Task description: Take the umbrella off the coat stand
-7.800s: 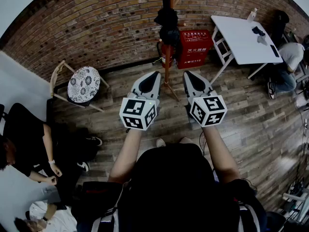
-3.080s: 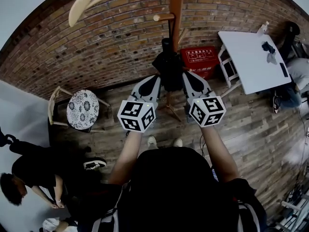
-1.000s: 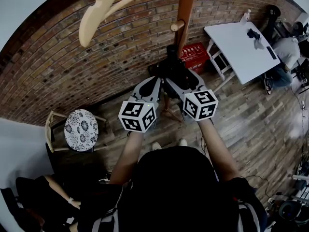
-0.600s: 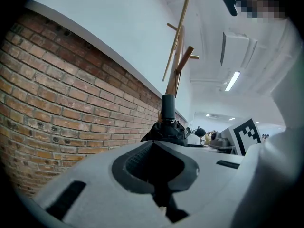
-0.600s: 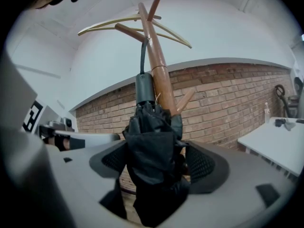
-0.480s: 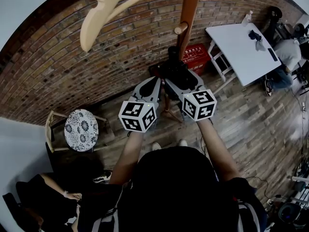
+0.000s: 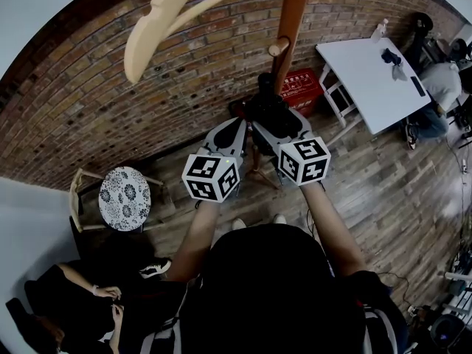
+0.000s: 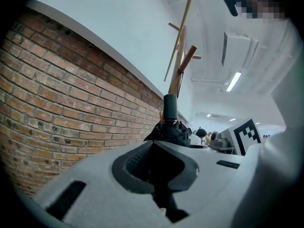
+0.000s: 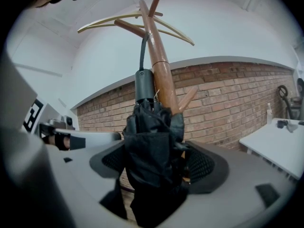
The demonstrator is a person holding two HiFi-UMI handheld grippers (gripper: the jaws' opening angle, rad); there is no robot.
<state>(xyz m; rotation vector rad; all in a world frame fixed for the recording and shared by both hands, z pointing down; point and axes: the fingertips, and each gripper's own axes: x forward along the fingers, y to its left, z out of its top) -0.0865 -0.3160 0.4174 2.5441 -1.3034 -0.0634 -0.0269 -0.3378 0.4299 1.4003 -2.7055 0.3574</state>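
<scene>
Umbrella: black, folded, hanging upright against the pole of the coat stand. Its dark cord runs up from the handle to the pegs near the top. It is not yet off the stand.

Right gripper: you have it clenched round the bunched canopy. Fabric fills the gap and meets both ribbed pads, as far as the right gripper view shows. The grasp sits low on the canopy, below the handle.

Left gripper: jaws drawn together on nothing. It points at the umbrella from just beside it on the left, apart from the fabric.

Progress, as a judgement: approach and grasp are done. The lift is left. The cord has to rise clear of its peg, then the umbrella has to come away from the pole. Which peg carries the loop cannot be made out.

Risk: the cord could snag on a neighbouring peg, or on the pale wooden hanger overhead.

Surroundings: brick wall behind the stand, a red box at its foot, a white table well apart to the right.
</scene>
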